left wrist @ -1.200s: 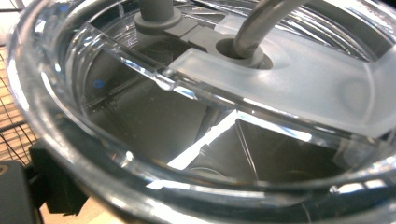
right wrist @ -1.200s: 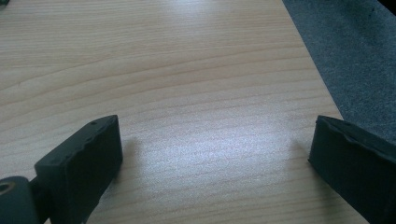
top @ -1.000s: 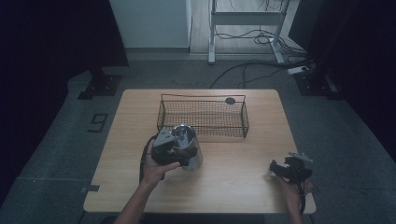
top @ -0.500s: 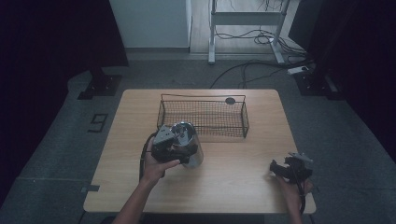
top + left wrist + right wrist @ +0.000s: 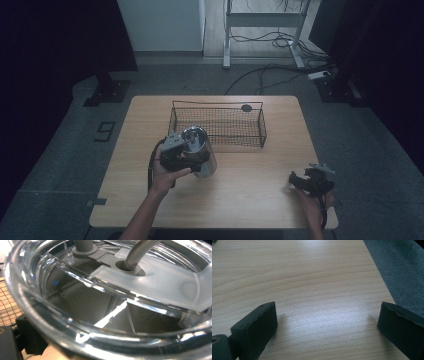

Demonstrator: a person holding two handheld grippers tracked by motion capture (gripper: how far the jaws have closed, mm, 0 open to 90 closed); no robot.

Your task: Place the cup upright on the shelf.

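A clear tumbler (image 5: 200,150) with a lid and a grey straw (image 5: 138,251) hangs tilted just in front of the wire basket (image 5: 263,131). My left gripper (image 5: 189,159) is shut on its rim. In the left gripper view the lid (image 5: 160,282) looms very close, and one black finger (image 5: 28,338) sits outside the rim at the lower left; the other finger is hidden. My right gripper (image 5: 294,178) rests low at the table's front right corner. Its fingers are wide apart over bare wood (image 5: 324,315), holding nothing.
The black wire basket stands at the back middle of the wooden table (image 5: 250,200), with a small dark round disc (image 5: 246,107) behind it. The table's right edge (image 5: 384,290) runs close beside my right gripper, with grey carpet beyond.
The left gripper and the tumbler have edged slightly up and toward the basket. The right gripper has stayed where it was.
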